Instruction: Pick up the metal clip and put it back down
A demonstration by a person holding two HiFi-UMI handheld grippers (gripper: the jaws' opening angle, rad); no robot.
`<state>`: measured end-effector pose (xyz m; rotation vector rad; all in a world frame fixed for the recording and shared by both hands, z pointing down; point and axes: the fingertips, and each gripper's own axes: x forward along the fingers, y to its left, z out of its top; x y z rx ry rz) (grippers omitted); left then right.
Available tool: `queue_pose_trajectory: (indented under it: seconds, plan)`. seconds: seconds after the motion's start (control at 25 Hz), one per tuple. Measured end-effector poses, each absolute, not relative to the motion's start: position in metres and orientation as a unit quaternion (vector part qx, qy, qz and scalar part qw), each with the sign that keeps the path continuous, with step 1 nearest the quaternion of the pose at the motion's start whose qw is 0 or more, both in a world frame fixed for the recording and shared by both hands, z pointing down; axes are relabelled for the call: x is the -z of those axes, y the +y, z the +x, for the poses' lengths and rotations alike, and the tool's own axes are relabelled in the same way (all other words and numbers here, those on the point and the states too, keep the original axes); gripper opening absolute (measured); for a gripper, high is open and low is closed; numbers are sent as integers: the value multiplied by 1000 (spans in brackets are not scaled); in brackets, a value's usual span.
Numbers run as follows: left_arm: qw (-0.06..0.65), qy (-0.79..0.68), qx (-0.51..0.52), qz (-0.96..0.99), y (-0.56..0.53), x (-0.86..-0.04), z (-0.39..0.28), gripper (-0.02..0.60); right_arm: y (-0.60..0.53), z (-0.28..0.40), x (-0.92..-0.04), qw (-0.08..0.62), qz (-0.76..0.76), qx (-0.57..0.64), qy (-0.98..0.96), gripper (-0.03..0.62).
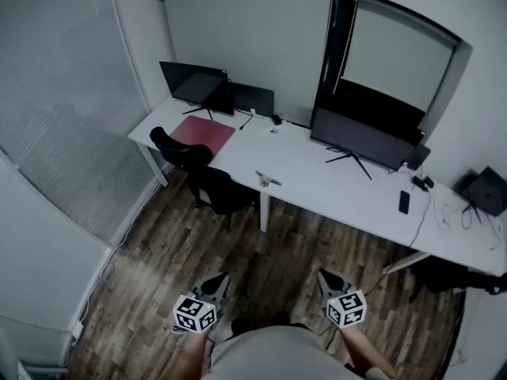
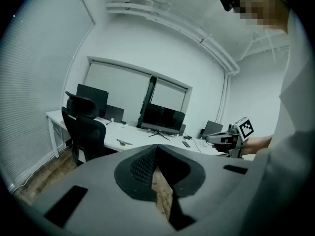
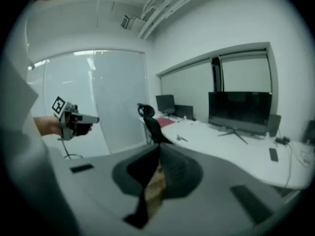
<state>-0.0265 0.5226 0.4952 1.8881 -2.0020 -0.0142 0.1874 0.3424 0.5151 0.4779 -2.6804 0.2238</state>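
Clip of metal point(image 1: 268, 180) lies on the white table point(image 1: 333, 192), close to the front edge, above the place where a table leg goes down to the floor. It is well apart from both grippers. To the left of the clip, on the same table, there is a red mat point(image 1: 203, 135), and behind the mat stands a dark monitor point(image 1: 194, 85). A larger monitor point(image 1: 364, 137) stands farther to the right, and a dark phone point(image 1: 404, 202) lies flat near the right part of the front edge. A black office chair point(image 1: 207, 176) stands before the table, just beside its left end and near the red mat. The floor point(image 1: 277, 252) is of dark wooden boards. The left gripper point(image 1: 218, 282) and the right gripper point(image 1: 328, 278) are low in the head view, over the floor and near the person's body, with their tips turned toward the table. In the left gripper view its fingers point(image 2: 140, 168) are together at the tips and hold nothing; only a strip of the floor shows below the point where they meet. In the right gripper view its fingers point(image 3: 179, 171) are also pressed together and empty.
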Motion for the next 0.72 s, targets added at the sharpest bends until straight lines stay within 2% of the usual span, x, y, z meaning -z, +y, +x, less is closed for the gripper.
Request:
queue_pose_trajectory:
  seconds: [0.72]
  plan:
    - [195, -713, -1, 673, 509, -497, -28, 32, 322, 186, -517, 189, 176, -92, -962, 35]
